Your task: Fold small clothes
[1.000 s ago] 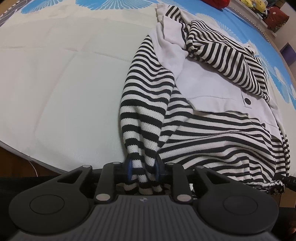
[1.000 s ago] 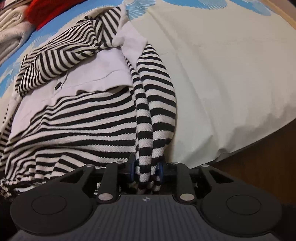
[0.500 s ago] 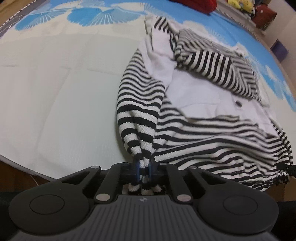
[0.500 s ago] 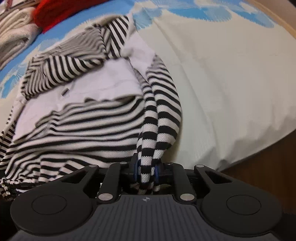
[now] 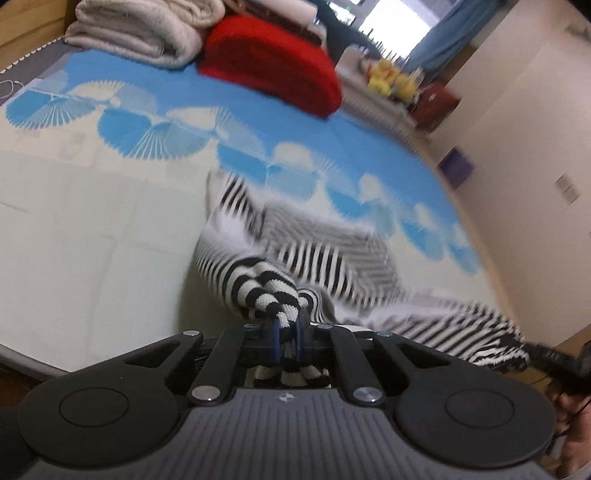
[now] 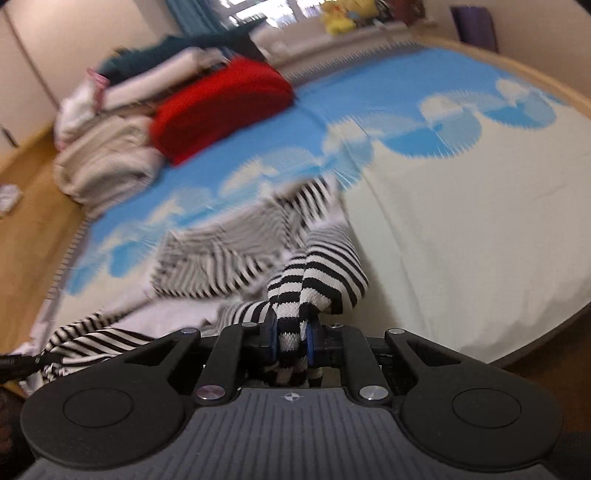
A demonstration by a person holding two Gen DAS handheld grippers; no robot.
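A black-and-white striped garment is seen spread on the bed sheet, near the front edge of the bed, its far part heavily blurred in both views; a plain white panel of it is visible low in the right wrist view. One bunched striped end, likely a sleeve, is pinched in the left gripper, whose blue-padded fingers are closed tight on the cloth, with a tail of stripes seen behind the pads towards the gripper body. The other bunched striped end is clamped in the right gripper, jaws nearly together with only the fabric thickness between the blue pads. Both held ends are seen raised off the sheet while the rest of the garment lies on it, the hem side trailing toward the bed edge in each view. The sheet is pale cream in the near part and blue with white fan shapes farther back. At the far end of the bed a folded red item is seen beside a folded beige blanket; the same red item and beige pile appear in the right wrist view. Yellow plush toys are made out on a ledge behind, blurred. Wooden floor is visible beside the bed
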